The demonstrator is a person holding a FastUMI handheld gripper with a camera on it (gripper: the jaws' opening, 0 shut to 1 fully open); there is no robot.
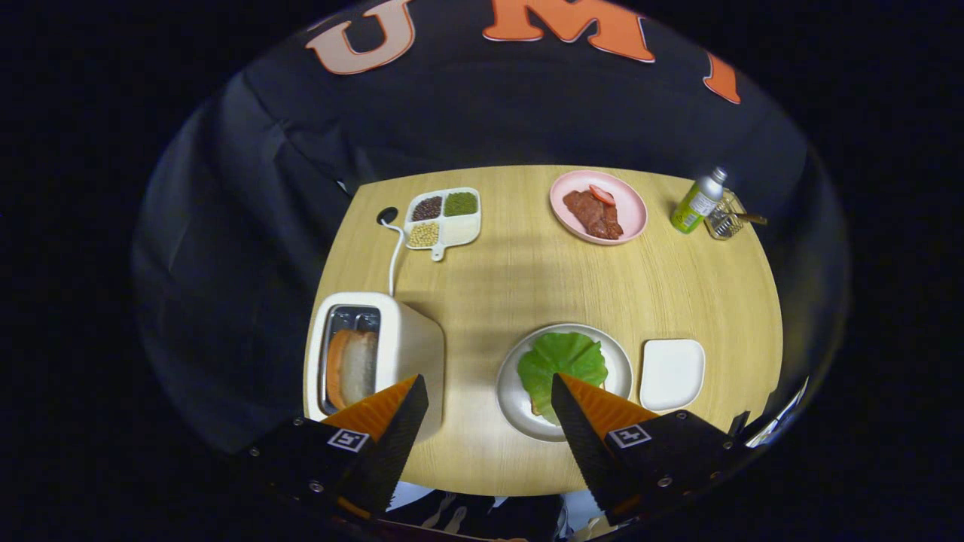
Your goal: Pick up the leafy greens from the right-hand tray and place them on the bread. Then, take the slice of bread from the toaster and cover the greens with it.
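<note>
Gripper (489,391) hung above the near edge of the table (527,278), fingers spread wide, nothing between them. Left fingertip overlapped the toaster (410,342); right fingertip overlapped the near side of the plate (512,395). Greens (563,361) lay flat on the plate, a roundish ruffled leaf with ribs fanning away from the gripper; a sliver of bread (536,409) showed under the near edge. Toaster stood left of the plate, slot running away from the gripper, with a slice (354,367) standing on edge inside, its long axis along the slot. Empty white tray (672,373) sat just right of the plate. Far side held a divided dish (443,218), a pink plate (631,212) with meat (595,214), a bottle (697,202) and a glass (724,218).
</note>
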